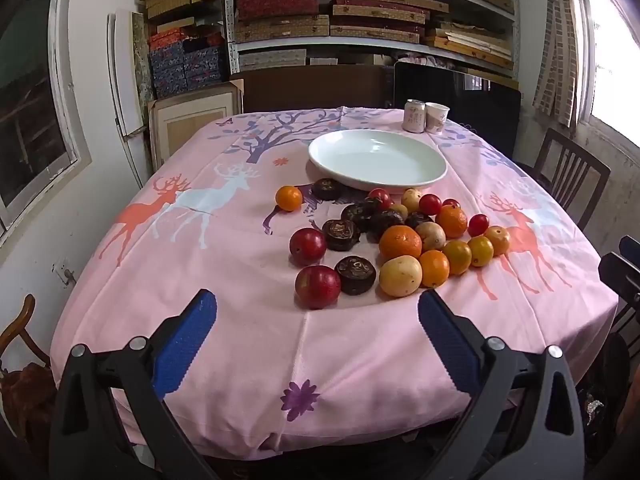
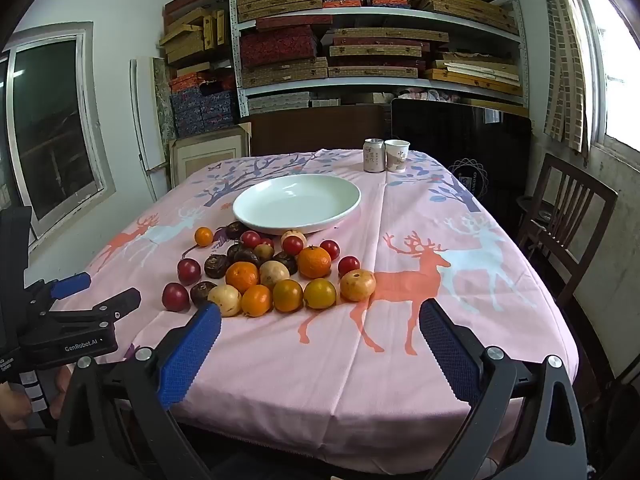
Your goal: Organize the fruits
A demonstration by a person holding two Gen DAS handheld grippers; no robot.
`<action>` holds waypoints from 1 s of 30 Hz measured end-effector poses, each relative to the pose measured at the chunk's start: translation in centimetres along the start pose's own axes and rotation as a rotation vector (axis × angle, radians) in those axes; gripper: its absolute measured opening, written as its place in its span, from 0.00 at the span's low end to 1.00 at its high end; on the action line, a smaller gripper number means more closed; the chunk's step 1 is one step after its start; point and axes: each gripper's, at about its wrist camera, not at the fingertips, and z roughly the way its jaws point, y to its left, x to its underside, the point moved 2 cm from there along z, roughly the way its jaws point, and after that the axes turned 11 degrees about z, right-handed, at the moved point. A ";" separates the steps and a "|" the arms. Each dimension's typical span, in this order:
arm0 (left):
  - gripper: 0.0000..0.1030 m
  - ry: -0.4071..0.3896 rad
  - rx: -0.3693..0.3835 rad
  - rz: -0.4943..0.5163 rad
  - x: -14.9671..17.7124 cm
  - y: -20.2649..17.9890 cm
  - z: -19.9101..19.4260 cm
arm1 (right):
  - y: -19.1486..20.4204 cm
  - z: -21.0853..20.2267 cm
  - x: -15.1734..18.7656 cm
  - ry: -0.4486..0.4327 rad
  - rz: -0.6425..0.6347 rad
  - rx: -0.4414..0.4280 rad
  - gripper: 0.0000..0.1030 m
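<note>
Fruit lot, unsorted; both grippers hovering at the near table edge.

Fruit pile [image 2: 276,272] is lying loose on the pink cloth [image 2: 420,340], just in front of the white plate [image 2: 297,222], which is sitting bare. Left gripper [image 1: 318,312] and right gripper [image 2: 320,320] are both standing with jaws fully spread, gripping nothing, tilting down toward the pile. Sorting is judged not yet begun; the next move is calling for 1 gripper to close on an outer piece, such as the near red fruit [image 1: 317,286], and carry it to the plate. Dark fruits mid-pile are overlapping, so their count is hard to read. A can [image 2: 373,155] and cup [image 2: 397,155] are standing behind; their print is unreadable.
</note>
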 end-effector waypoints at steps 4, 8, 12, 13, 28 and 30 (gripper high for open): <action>0.96 0.001 0.006 -0.006 0.0 0.0 0.0 | 0.0 0.1 0.1 -0.007 -0.005 0.004 0.97; 0.96 0.004 0.007 -0.007 0.0 0.0 0.0 | -0.1 0.1 0.1 -0.002 0.000 0.003 0.97; 0.96 0.006 0.008 -0.007 0.0 0.0 -0.1 | 0.1 0.4 0.3 0.001 0.001 0.004 0.97; 0.96 0.005 0.008 -0.007 0.0 0.0 -0.1 | 0.2 0.4 0.4 0.001 0.000 0.004 0.97; 0.96 0.007 0.009 -0.008 0.0 0.0 -0.1 | 0.0 0.0 0.3 0.005 -0.002 0.002 0.97; 0.96 0.009 0.011 -0.007 0.0 0.0 0.0 | 0.1 0.2 0.4 0.006 -0.002 0.002 0.97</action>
